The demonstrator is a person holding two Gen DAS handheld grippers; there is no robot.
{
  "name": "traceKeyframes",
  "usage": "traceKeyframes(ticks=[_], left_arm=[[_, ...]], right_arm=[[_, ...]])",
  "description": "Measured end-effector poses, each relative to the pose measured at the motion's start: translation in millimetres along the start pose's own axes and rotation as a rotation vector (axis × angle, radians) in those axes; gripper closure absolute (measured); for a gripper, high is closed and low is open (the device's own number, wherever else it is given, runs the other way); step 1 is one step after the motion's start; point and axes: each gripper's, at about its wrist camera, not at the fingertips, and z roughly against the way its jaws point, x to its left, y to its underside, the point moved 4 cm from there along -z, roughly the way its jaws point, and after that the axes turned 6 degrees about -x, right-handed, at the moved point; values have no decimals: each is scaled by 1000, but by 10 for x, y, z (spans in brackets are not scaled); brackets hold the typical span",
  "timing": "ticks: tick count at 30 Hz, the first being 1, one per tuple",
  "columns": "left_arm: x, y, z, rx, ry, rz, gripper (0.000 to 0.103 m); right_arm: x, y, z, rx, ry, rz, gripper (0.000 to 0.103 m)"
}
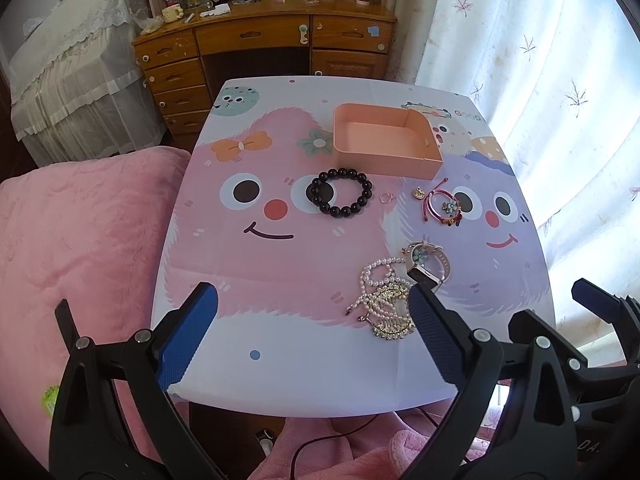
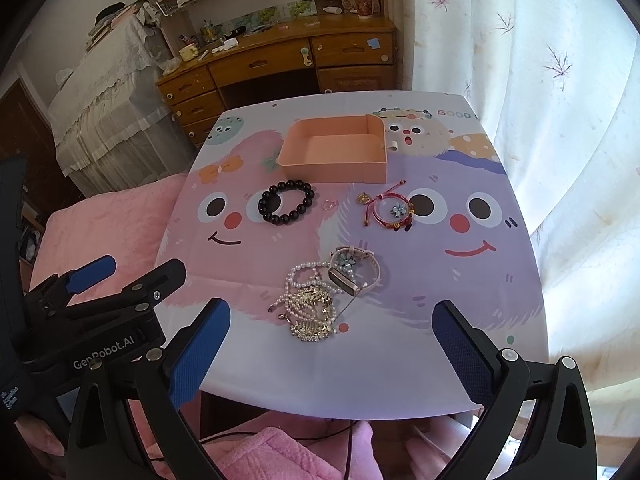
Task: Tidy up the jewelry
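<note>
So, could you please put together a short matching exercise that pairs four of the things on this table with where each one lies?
Things:
1. orange box
2. black bead bracelet
3. small ring
4. gold hair comb

Places:
A. between the black beads and the red cord bracelet
B. in the tangle with the pearl strand, nearest the grippers
C. at the far end of the table
D. on the pink monster's eye, left of the ring

Pairs: 1-C, 2-D, 3-A, 4-B
</note>
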Motion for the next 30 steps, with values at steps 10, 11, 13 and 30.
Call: traceKeyframes(ticks=[10, 11, 13, 30], left_arm=[[21, -26, -64, 4, 10, -4, 8], [25, -40, -77, 5, 11, -3, 8], [24, -43, -80, 7, 11, -3, 8], [23, -99, -137, 13, 25, -24, 8]], right_arm=[[-44, 3, -83, 14, 11, -25, 0], [-55, 7, -86, 14, 12, -31, 0], [-67, -4, -92, 12, 16, -32, 0], [-74, -36, -31, -34, 46, -10, 0]])
